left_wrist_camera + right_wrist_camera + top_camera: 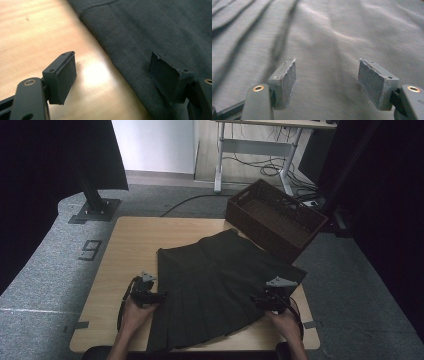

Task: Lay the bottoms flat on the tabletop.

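I count one skirt (215, 290) lying on one table (135, 245). I count two grippers: one left gripper (162, 296) and one right gripper (253, 299), and each gripper view shows me two jaws. Two hands hold them, a left hand (134, 312) and a right hand (285, 322). I count one basket (275, 217). Behind it I see one desk (260, 145).

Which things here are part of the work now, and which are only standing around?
Part of the work:
- dark pleated skirt, spread flat on the table
- left gripper, open at the skirt's left edge
- right gripper, open over the cloth

Standing around:
- brown woven basket, at the table's far right corner
- desk with cables on the floor behind
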`<state>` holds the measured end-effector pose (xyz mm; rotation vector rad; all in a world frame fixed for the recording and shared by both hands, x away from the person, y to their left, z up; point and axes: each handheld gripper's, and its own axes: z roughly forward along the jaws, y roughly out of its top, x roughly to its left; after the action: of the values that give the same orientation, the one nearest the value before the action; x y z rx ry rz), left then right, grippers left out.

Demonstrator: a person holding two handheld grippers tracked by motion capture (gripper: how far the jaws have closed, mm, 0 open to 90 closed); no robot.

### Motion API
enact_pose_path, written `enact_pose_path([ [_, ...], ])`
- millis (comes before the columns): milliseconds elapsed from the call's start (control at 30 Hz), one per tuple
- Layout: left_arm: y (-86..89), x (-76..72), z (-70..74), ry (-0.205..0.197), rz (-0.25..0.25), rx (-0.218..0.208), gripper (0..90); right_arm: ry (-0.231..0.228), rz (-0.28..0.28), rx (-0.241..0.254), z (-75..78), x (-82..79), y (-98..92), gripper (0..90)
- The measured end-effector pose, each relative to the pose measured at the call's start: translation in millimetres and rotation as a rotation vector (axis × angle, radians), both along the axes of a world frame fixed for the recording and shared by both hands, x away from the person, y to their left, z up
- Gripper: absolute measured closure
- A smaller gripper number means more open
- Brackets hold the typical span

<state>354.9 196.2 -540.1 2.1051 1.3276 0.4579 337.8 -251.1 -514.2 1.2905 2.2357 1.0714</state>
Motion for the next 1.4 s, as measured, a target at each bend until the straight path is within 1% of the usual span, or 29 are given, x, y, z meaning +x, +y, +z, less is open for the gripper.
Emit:
enact_pose_path([
  [100, -2.1, -6.5, 0.2, 0.003, -0.020, 0.001, 21.7, 0.007, 0.036, -0.012, -5.2, 0.8, 16.1, 30.8],
  [167, -0.4, -4.2, 0.2, 0.008, -0.037, 0.000, 21.3, 0.016, 0.045, -0.036, -12.2, 1.8, 23.3, 30.8],
  [233, 1.9, 1.0, -0.1, 0.015, -0.063, 0.004, 17.4, 0.031, 0.057, -0.070, -20.6, 2.5, 27.3, 29.4],
  [267, 3.6, 3.7, -0.9, 0.013, -0.081, 0.002, 14.6, 0.032, 0.071, -0.090, -25.4, 2.2, 28.5, 27.6],
  [300, 5.4, 6.3, -1.9, 0.008, -0.097, -0.004, 12.9, 0.023, 0.088, -0.103, -30.9, 0.9, 30.0, 23.5],
  [333, 6.5, 9.1, -2.9, 0.002, -0.097, -0.010, 11.4, -0.007, 0.100, -0.092, -34.2, -1.5, 30.7, 21.8],
  [367, 6.7, 12.1, -3.5, 0.003, -0.082, -0.010, 9.3, -0.014, 0.102, -0.080, -35.7, -2.6, 29.9, 21.5],
  [400, 6.8, 14.8, -3.0, 0.009, -0.065, -0.010, 7.2, -0.017, 0.106, -0.079, -36.0, -3.0, 29.1, 21.3],
  [433, 7.8, 17.7, -1.2, 0.026, -0.066, -0.003, 7.2, -0.019, 0.105, -0.076, -36.4, -3.4, 29.3, 20.8],
  [467, 9.3, 20.5, 1.7, 0.034, -0.068, 0.009, 7.8, -0.021, 0.103, -0.072, -36.9, -3.8, 29.4, 19.7],
  [533, 13.3, 25.5, 8.1, 0.001, -0.052, 0.013, 8.5, -0.030, 0.096, -0.062, -38.6, -5.1, 29.9, 18.0],
  [633, 23.3, 39.0, 17.4, -0.005, -0.044, -0.014, 9.0, -0.035, 0.082, -0.055, -39.5, -6.7, 30.5, 17.8],
  [667, 25.4, 42.6, 19.2, -0.014, -0.032, -0.010, 8.9, -0.036, 0.080, -0.055, -39.6, -6.9, 30.6, 17.7],
  [700, 28.4, 48.7, 22.0, -0.023, -0.011, 0.005, 9.0, -0.036, 0.078, -0.054, -39.7, -7.2, 30.7, 17.7],
  [733, 30.0, 53.8, 23.5, -0.025, 0.000, 0.011, 9.0, -0.037, 0.076, -0.053, -39.9, -7.5, 30.8, 17.7],
  [833, 32.0, 68.8, 25.6, -0.035, -0.005, 0.020, 8.9, -0.039, 0.072, -0.048, -40.2, -7.8, 30.8, 17.7],
  [867, 31.2, 73.3, 26.0, -0.047, -0.006, 0.024, 8.6, -0.040, 0.071, -0.048, -40.3, -7.9, 30.6, 17.7],
  [900, 30.2, 77.7, 26.5, -0.055, -0.007, 0.017, 8.2, -0.040, 0.070, -0.047, -40.4, -8.0, 30.6, 17.7],
  [967, 27.5, 86.9, 27.0, -0.056, -0.005, -0.002, 6.9, -0.041, 0.069, -0.045, -40.5, -8.2, 30.5, 17.7],
  [1033, 23.5, 96.0, 25.6, -0.054, -0.003, -0.005, 6.5, -0.041, 0.070, -0.046, -40.5, -8.1, 30.4, 17.7],
  [1100, 18.9, 104.1, 21.5, -0.045, 0.015, 0.008, 5.9, -0.041, 0.070, -0.046, -40.5, -8.2, 30.5, 17.8],
  [1200, 13.2, 113.5, 10.3, -0.019, 0.039, 0.053, 4.7, -0.039, 0.072, -0.053, -40.0, -8.4, 31.0, 17.5],
  [1267, 10.4, 117.8, 1.1, 0.001, 0.053, 0.100, 3.4, -0.035, 0.078, -0.060, -39.6, -8.3, 31.5, 17.3],
  [1300, 11.4, 119.0, -0.9, 0.000, 0.064, 0.082, 0.0, -0.031, 0.078, -0.064, -39.2, -7.9, 31.9, 17.2],
  [1400, 17.3, 123.8, -4.1, 0.022, 0.085, 0.021, 0.0, -0.010, 0.076, -0.081, -37.0, -5.5, 34.2, 17.2],
])
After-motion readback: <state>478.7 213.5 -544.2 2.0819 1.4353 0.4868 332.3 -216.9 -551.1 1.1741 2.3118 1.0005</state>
